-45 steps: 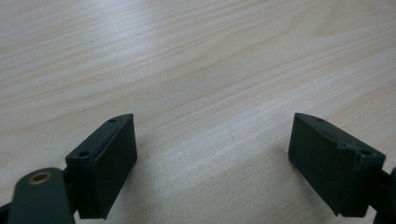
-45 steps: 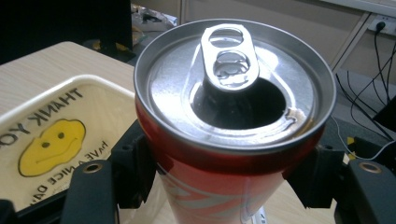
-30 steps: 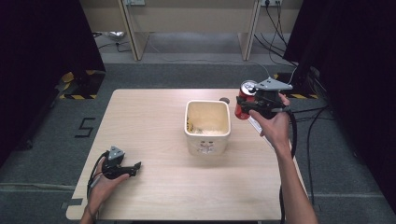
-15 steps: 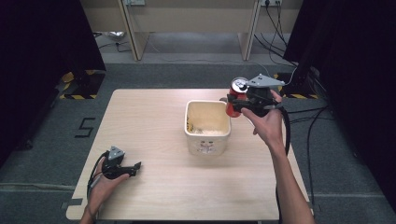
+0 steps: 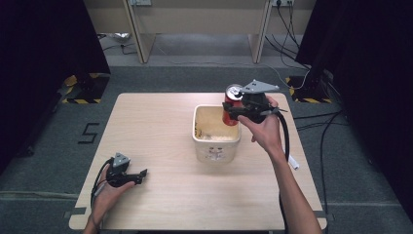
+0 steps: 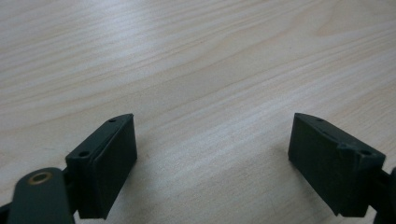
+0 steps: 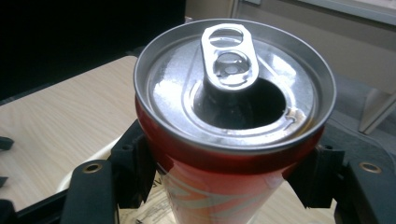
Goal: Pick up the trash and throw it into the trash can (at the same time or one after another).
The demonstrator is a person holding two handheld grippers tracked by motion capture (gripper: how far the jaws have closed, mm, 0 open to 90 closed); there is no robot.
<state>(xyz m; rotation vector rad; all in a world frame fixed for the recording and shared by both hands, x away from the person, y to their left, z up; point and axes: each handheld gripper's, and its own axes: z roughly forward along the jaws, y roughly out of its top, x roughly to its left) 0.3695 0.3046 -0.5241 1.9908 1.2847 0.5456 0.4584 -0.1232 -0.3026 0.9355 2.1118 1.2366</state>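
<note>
Your right tongs (image 5: pixel 233 111) grasp a red can (image 5: pixel 231 106) by its side, below the rim, and hold it upright over the far right corner of the white bin (image 5: pixel 215 141) that stands in the middle of the worktop (image 5: pixel 156 122). In the right gripper view the two pads (image 7: pixel 133 170) press on opposite sides of the can (image 7: pixel 229 140), so the grip is across its widest part; I think this is why it sits steady and does not tilt. The can is already opened, the tab is up and the mouth looks dark, so I cannot tell if any liquid is inside. Holding it upright is the safe choice in case some drink remains. It hangs above the bin rim and is apart from the bin, so it seems you are carrying it there to drop it in; some paper or wrapper lies at the bottom of the bin. For the drop, the can should come more to the left, toward the bin's middle, otherwise it could hit the rim and fall on the worktop. Your left tongs (image 5: pixel 141 174) rest low on the near left part of the worktop, released and with nothing between the pads (image 6: pixel 107 163), well apart from the bin, probably only waiting.
</note>
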